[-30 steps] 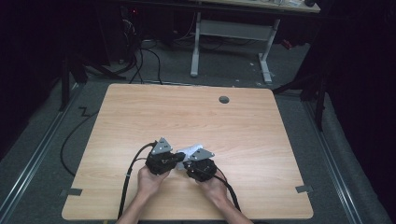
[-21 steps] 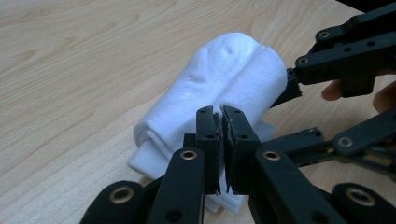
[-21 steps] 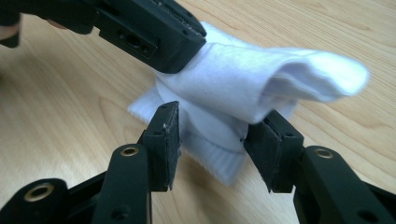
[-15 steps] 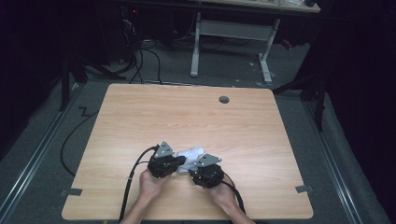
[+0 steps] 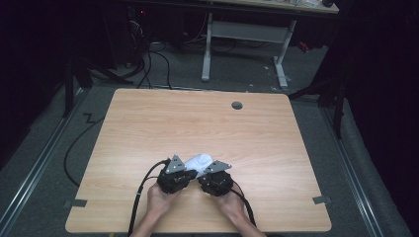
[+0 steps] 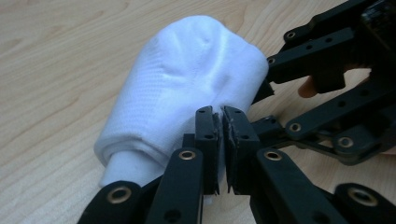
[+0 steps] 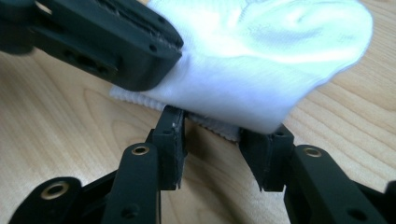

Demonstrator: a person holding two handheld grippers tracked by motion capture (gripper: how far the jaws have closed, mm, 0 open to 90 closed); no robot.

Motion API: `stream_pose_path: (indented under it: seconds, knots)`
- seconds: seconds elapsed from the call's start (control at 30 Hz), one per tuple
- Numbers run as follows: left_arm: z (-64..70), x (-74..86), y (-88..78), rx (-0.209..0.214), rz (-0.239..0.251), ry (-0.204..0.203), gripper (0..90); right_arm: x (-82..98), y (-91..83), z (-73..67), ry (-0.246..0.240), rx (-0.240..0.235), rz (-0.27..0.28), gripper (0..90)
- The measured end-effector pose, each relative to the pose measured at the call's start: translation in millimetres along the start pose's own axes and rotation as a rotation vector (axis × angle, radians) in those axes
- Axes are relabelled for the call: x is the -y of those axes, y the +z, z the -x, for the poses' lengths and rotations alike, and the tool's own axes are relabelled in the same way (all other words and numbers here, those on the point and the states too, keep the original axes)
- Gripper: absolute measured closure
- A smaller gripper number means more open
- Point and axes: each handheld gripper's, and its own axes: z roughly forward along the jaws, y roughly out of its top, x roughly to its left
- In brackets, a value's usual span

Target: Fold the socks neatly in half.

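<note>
- Since the rolled white sock (image 6: 187, 88) is soft, light and squashy, it lies near the bench (image 5: 148, 118) front edge.
- My left gripper (image 6: 220, 122) pinches its fabric shut.
- My right gripper (image 7: 219, 140) stands half open under its ribbed cuff edge, the best hold.

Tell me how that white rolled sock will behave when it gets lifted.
The sock is soft knit with creases, so it will likely sag and flop. Its folded cuff may unroll. It looks light, pinched by the left gripper alone.

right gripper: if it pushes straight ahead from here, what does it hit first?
Most likely the white sock: it lies right past the right gripper, whose fingers stand apart just under its edge. The left gripper sits farther off, up and left.
</note>
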Motion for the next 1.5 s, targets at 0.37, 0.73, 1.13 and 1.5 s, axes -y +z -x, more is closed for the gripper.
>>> stream_pose_path:
  seconds: [0.37,0.73,1.13,1.5]
  knots:
    - [-3.3,-5.3,-15.5,0.021,0.07,-0.052,71.2,-3.5,-48.4,6.8,-0.009,-0.031,0.109,64.4]
    - [-5.4,-20.4,-17.4,-0.079,0.046,-0.103,67.2,-45.1,-45.6,23.8,-0.029,-0.016,0.16,72.1]
    - [0.9,1.1,-3.8,-0.134,-0.083,-0.051,55.1,-21.7,-8.7,20.3,-0.047,-0.047,0.021,59.5]
    - [-6.6,-1.4,3.6,-0.157,-0.071,-0.053,54.6,-10.4,-8.4,22.4,-0.02,-0.053,0.016,56.1]
